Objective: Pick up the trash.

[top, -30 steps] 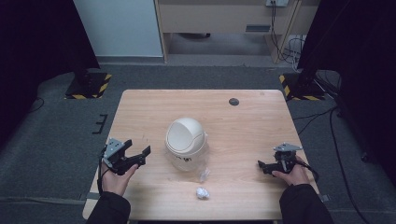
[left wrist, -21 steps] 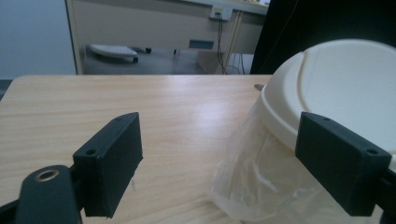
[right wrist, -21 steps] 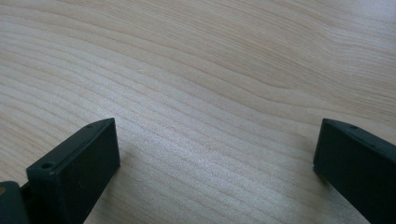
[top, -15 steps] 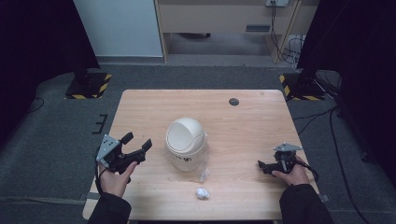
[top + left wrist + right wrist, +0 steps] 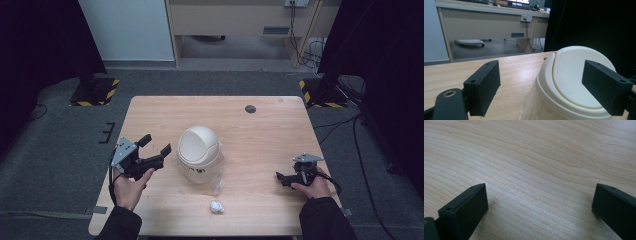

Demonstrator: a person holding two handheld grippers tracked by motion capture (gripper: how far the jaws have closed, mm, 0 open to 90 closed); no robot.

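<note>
Bin (image 5: pixel 199 152) with its cream dome lid stands mid-surface (image 5: pixel 260 135), clear liner showing below, probably waiting for the paper wads (image 5: pixel 216 206) lying near it. Left hand-held gripper (image 5: pixel 154 148) hangs just left of it, jaws spread wide, holding nothing. Right hand-held gripper (image 5: pixel 281 177) rests at the right, equally wide and empty.
</note>
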